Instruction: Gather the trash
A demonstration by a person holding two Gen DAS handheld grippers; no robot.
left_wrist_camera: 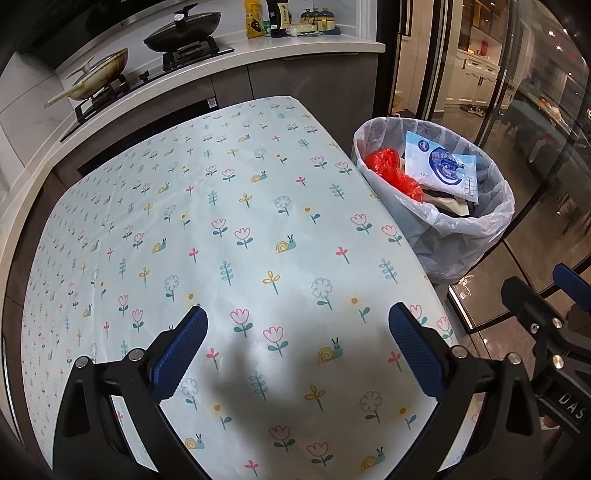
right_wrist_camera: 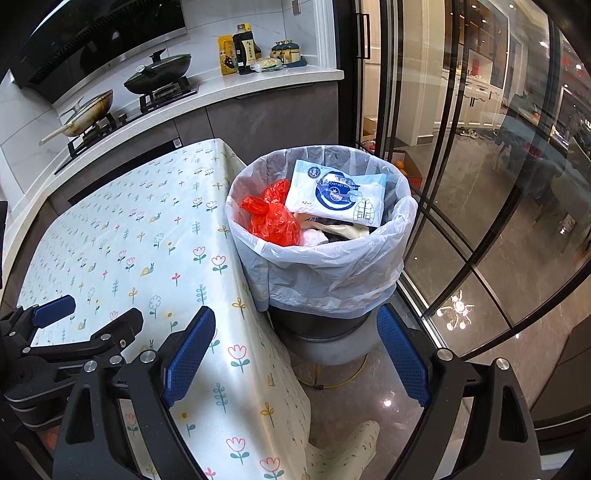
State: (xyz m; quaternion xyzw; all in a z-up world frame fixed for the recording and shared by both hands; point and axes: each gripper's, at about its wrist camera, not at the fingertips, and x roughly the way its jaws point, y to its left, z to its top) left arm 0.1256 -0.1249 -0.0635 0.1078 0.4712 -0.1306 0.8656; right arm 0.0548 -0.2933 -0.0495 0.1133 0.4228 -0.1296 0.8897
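A trash bin (right_wrist_camera: 332, 273) lined with a clear bag stands on the floor against the table's right side. Inside lie a white and blue wet-wipes pack (right_wrist_camera: 336, 192), a crumpled red plastic bag (right_wrist_camera: 273, 218) and some pale scraps. The same trash bin (left_wrist_camera: 461, 236) shows at the right of the left wrist view, with the wipes pack (left_wrist_camera: 439, 166) and red bag (left_wrist_camera: 391, 170). My left gripper (left_wrist_camera: 297, 328) hangs open over the flowered tablecloth (left_wrist_camera: 236, 206) with nothing between its fingers. My right gripper (right_wrist_camera: 295, 328) is open near the table's corner, short of the bin, holding nothing.
A kitchen counter (left_wrist_camera: 295, 48) with a stove, two pans (left_wrist_camera: 184, 31) and bottles (left_wrist_camera: 266, 16) runs behind the table. Glass sliding doors (right_wrist_camera: 461, 166) stand right of the bin. A yellow cable (right_wrist_camera: 332, 380) lies on the floor by the bin's base.
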